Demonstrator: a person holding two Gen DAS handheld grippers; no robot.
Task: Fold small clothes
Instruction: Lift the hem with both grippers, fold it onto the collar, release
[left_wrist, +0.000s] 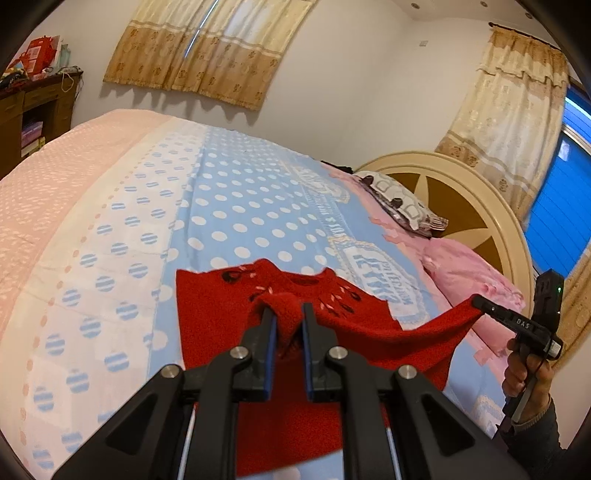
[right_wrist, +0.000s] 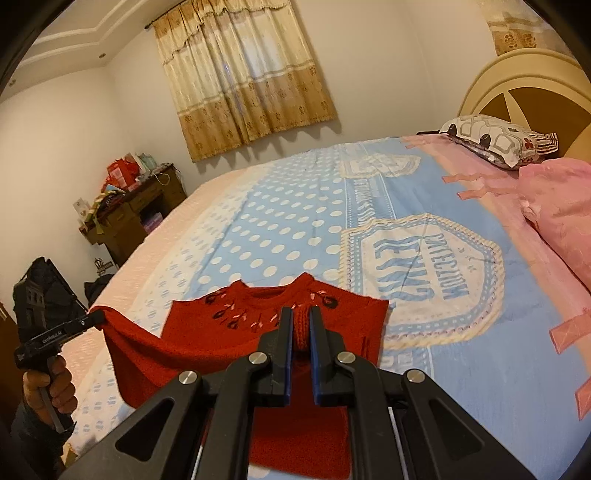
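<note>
A small red knitted sweater with dark and pink flower stitching at the neck lies on the blue dotted bedspread. Its collar points away from me. My left gripper is shut on a bunched corner of the sweater's near edge and holds it above the chest. In the same view the right gripper pinches the other corner, with the red edge stretched between the two. In the right wrist view the right gripper is shut on red knit, and the left gripper grips the far corner at the left.
A patterned pillow and a pink quilt lie near the round headboard. A dark wooden desk piled with things stands past the bed's far side. A person's hand holds the left gripper's handle.
</note>
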